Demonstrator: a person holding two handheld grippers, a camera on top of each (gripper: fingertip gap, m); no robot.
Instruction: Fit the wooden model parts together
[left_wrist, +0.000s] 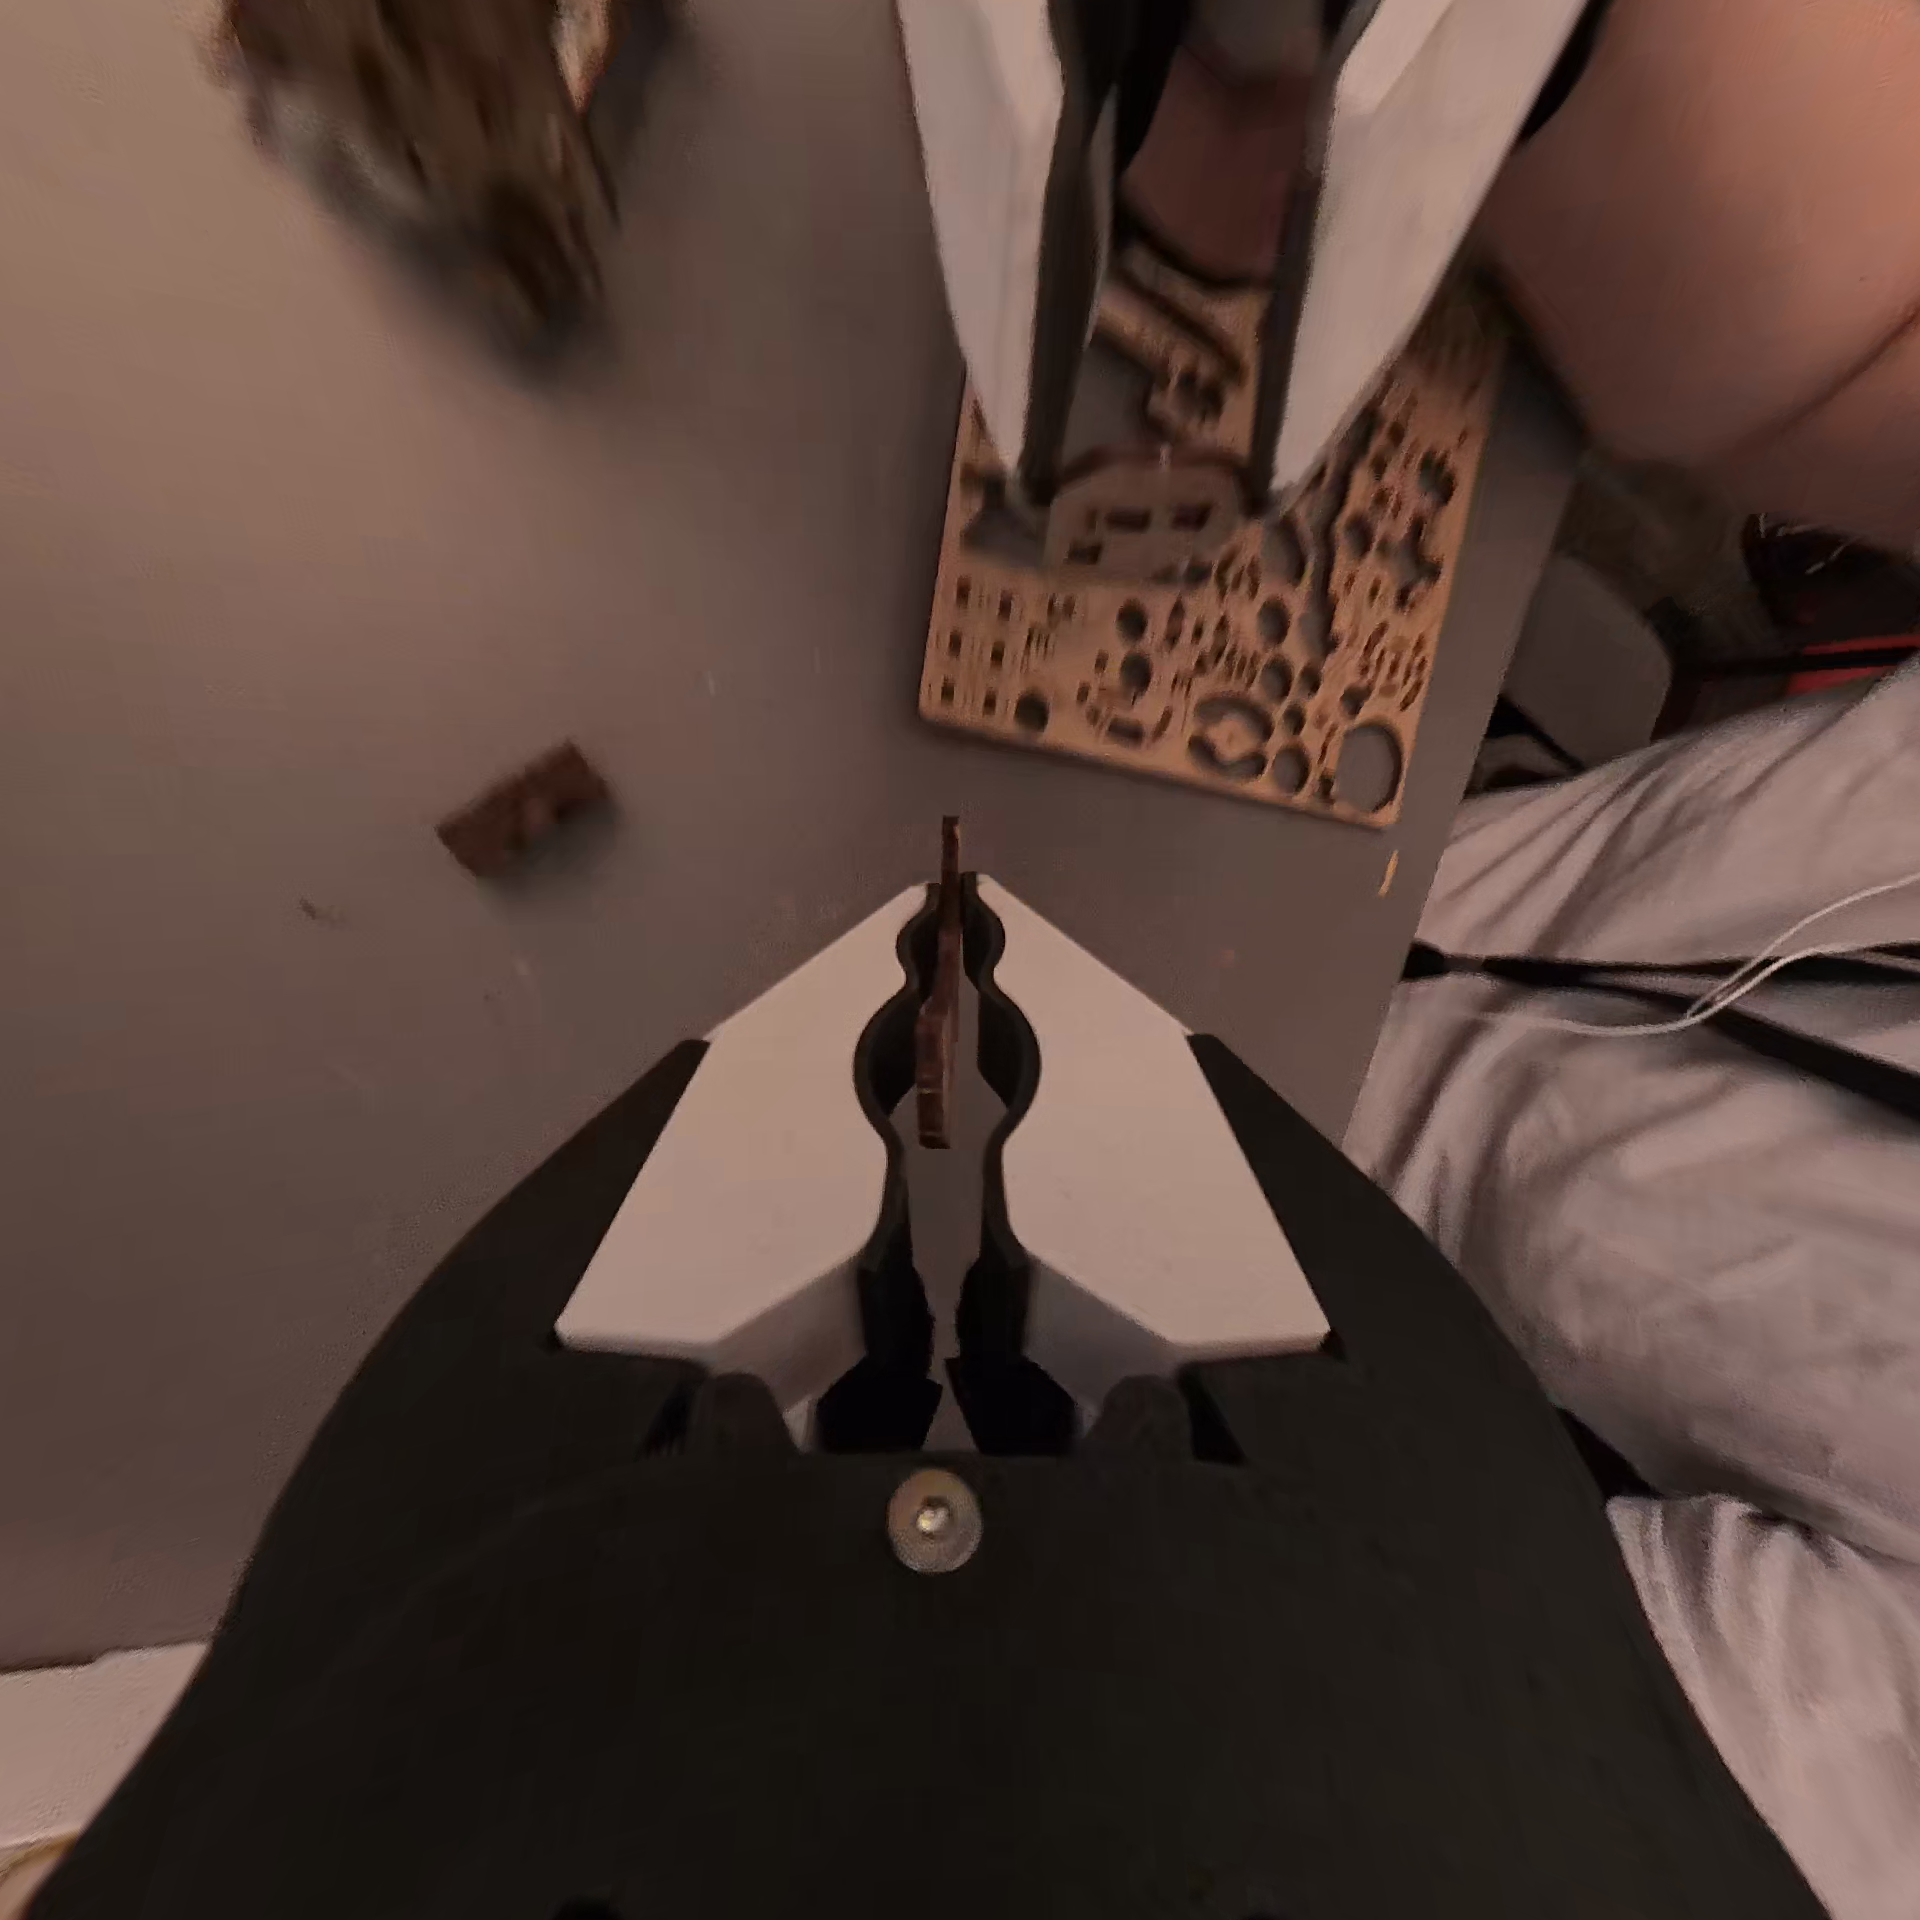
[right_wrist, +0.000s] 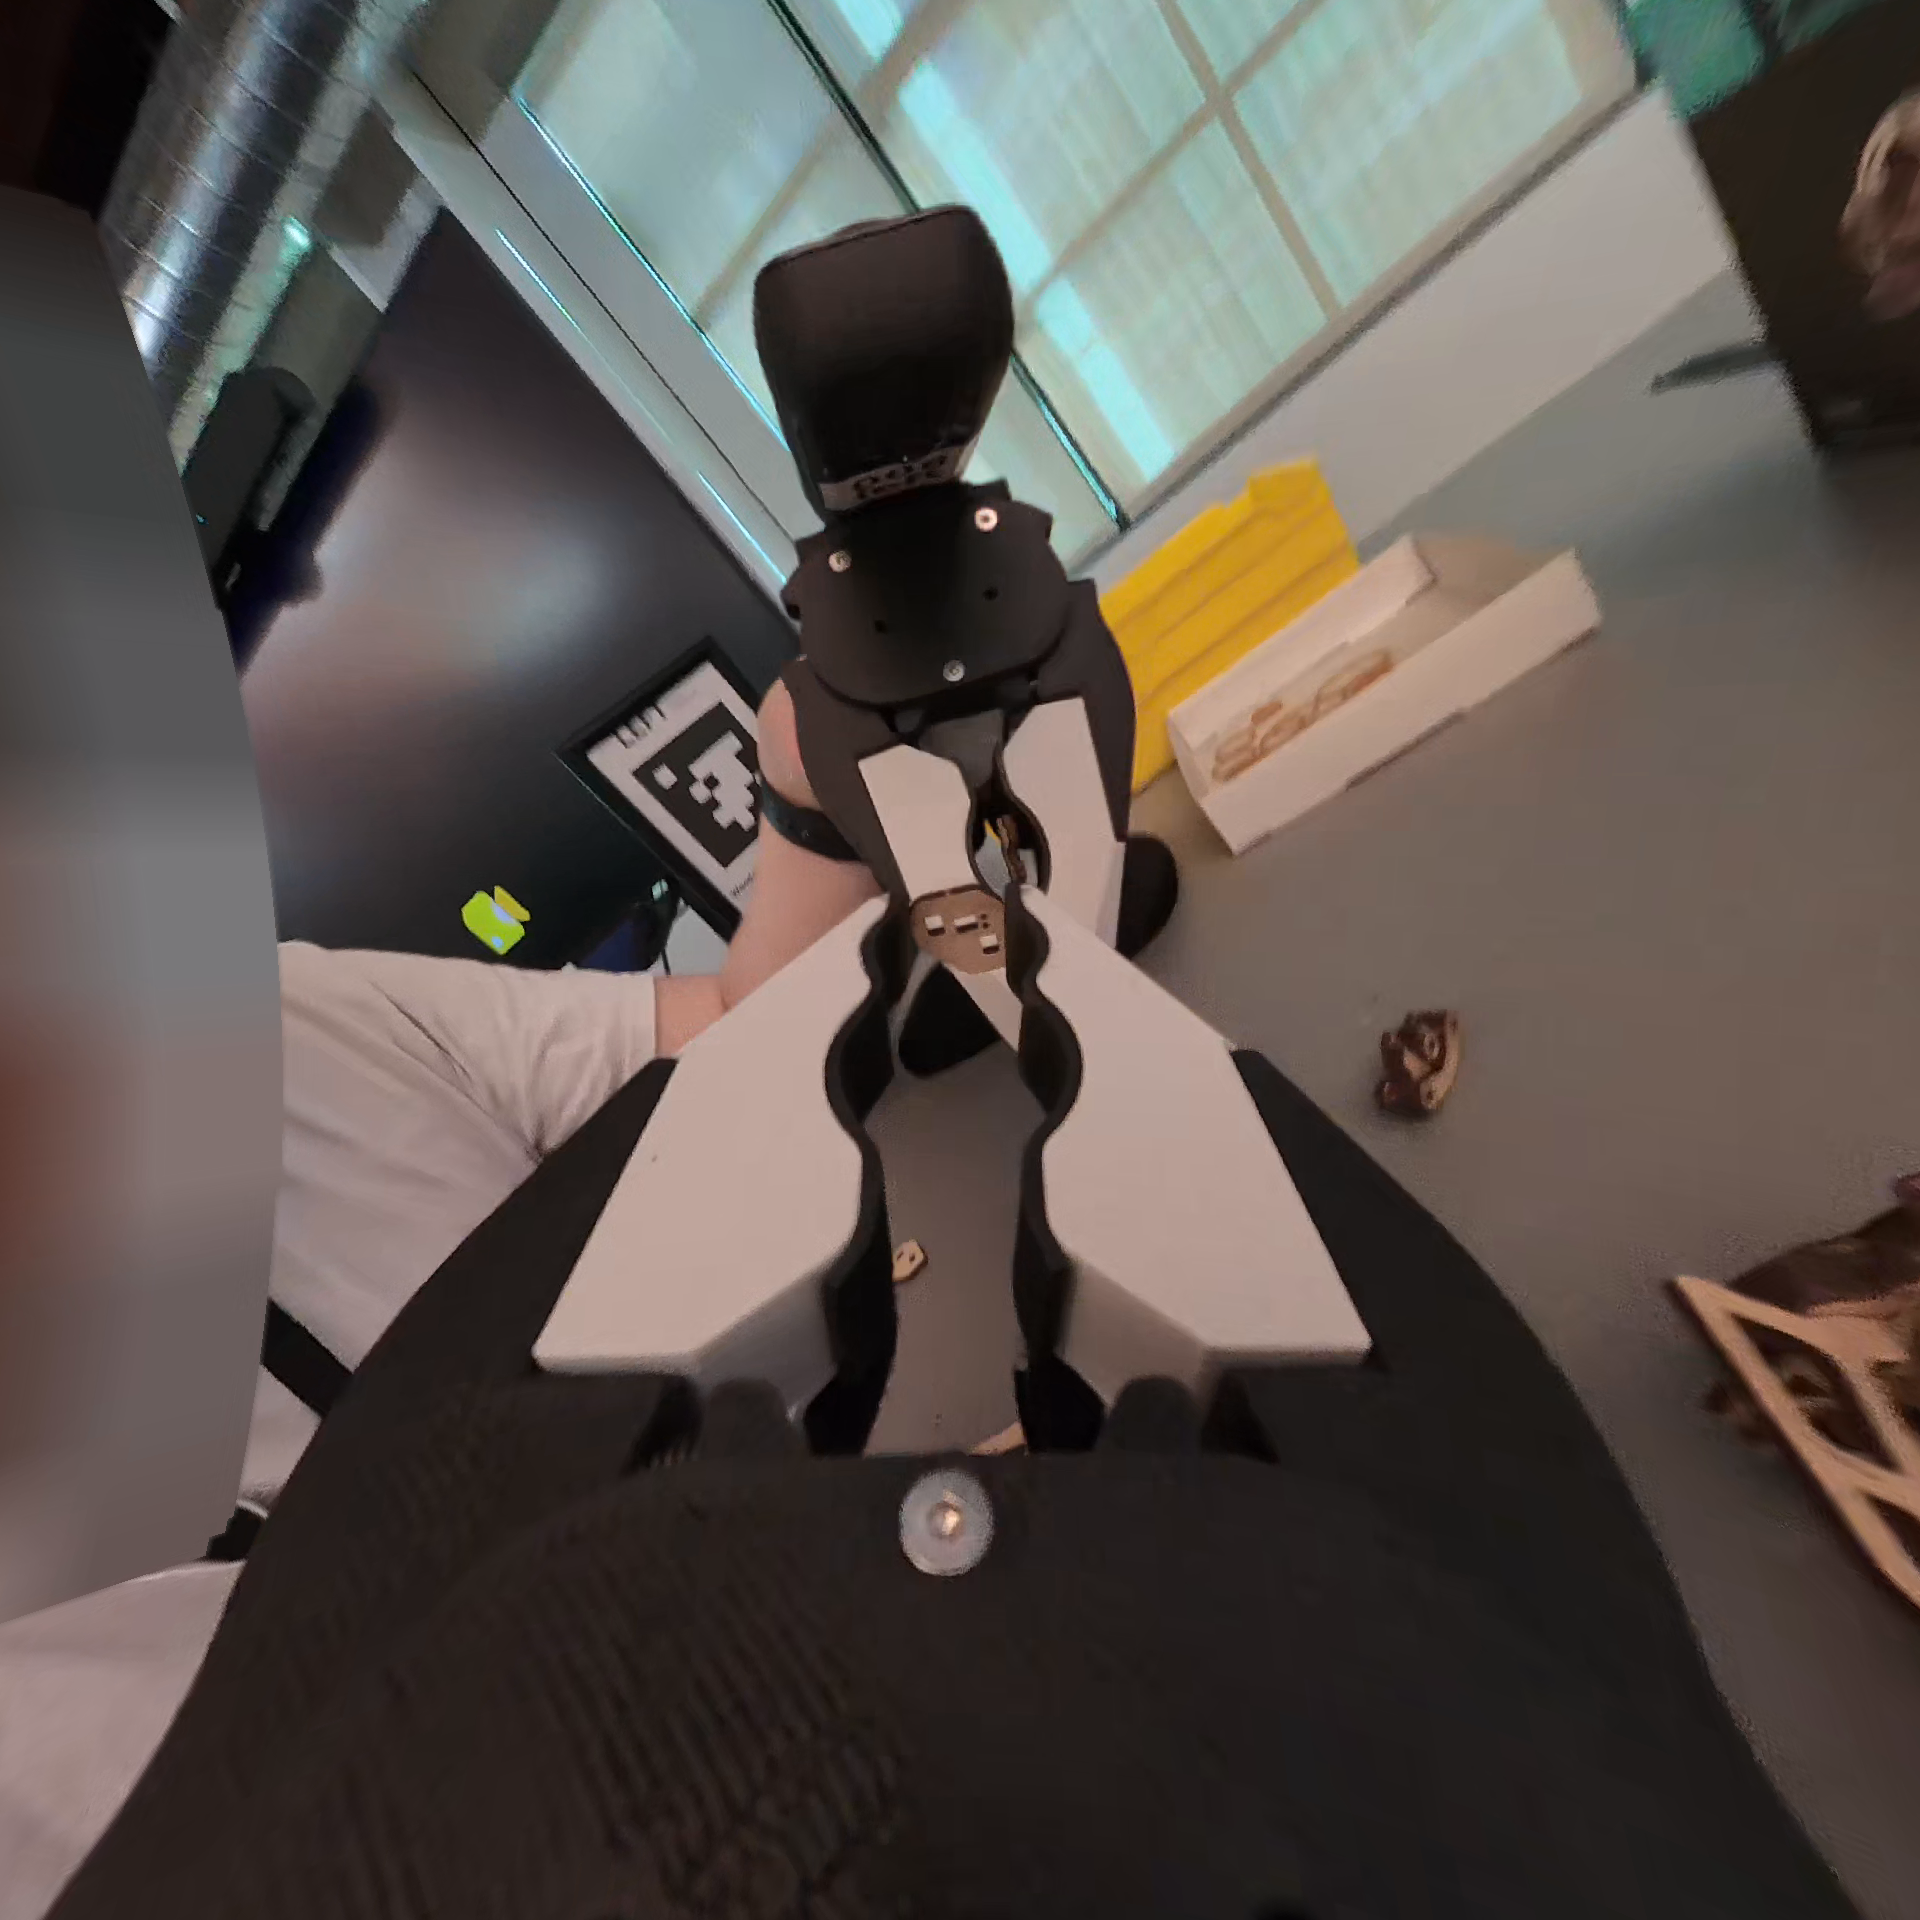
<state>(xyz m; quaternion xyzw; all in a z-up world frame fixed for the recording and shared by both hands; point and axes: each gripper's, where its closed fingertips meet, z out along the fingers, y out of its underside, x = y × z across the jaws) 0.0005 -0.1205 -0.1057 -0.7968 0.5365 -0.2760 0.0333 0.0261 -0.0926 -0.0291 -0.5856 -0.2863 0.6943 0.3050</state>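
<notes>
Held edge-on in the left gripper (left_wrist: 948, 883): a thin dark wooden strip (left_wrist: 943, 997), long axis running straight forward along the fingers, its tip poking just past them. Jaws nearly together, pinching that strip.

Ahead, in the right gripper (left_wrist: 1148, 488), a pale slotted wooden plate (left_wrist: 1138, 514) — flat face toward the left wrist view, gripped by its two side edges, jaws narrow around it. In the right wrist view that same plate (right_wrist: 961, 928) sits at the fingertips of the right gripper (right_wrist: 961, 914), tip to tip with the left gripper (right_wrist: 1003, 873).

Below, a punched-out plywood sheet (left_wrist: 1195, 644) flat on the grey table (left_wrist: 364, 623), near the table's right edge. Small dark wooden block (left_wrist: 528, 808) lying apart to the left, with bare tabletop around it.
</notes>
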